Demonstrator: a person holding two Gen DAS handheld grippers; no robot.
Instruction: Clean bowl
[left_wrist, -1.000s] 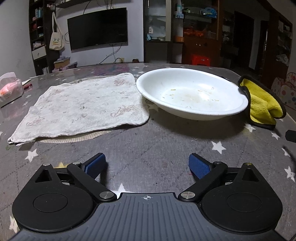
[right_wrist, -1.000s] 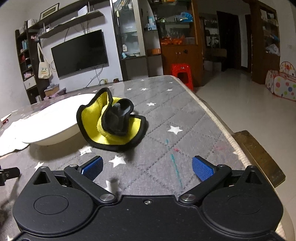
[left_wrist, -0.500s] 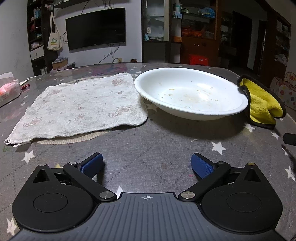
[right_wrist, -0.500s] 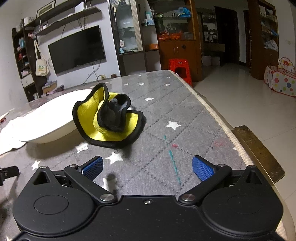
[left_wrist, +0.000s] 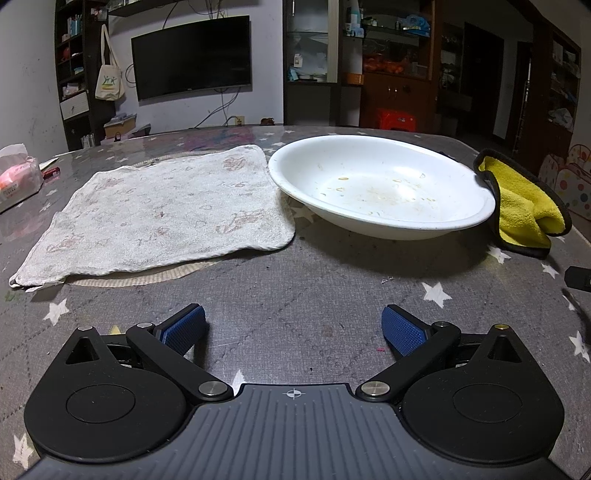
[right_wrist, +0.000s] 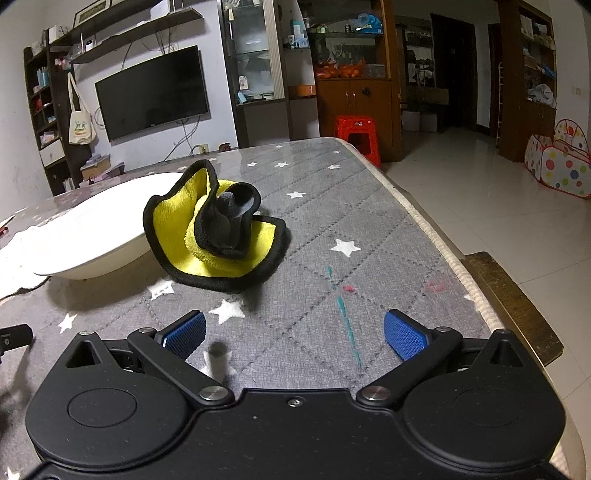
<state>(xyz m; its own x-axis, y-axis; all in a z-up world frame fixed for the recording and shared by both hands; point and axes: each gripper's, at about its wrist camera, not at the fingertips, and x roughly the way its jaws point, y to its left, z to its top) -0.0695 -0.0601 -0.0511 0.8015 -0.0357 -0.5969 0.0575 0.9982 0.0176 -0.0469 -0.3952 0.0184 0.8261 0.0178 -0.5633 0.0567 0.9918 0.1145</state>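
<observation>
Nothing of the cleaning looks done yet. On the grey star-print tabletop (left_wrist: 317, 295) lies the pale patterned towel (left_wrist: 162, 214), spread flat and untouched, its right edge just beside the wide white bowl (left_wrist: 380, 184). The bowl sits upright on the table, and its inside is dirty, with yellowish smears and small bits of food across the bottom. Past the bowl's right rim is the crumpled yellow microfibre cloth with black trim (right_wrist: 218, 236), close to the bowl; I cannot tell whether they touch. My left gripper (left_wrist: 293, 328) faces the bowl, jaws spread wide and holding nothing. My right gripper (right_wrist: 293, 330) faces the cloth, also wide and empty. By my reckoning, everything is left: take the cloth, steady the bowl, wipe.
</observation>
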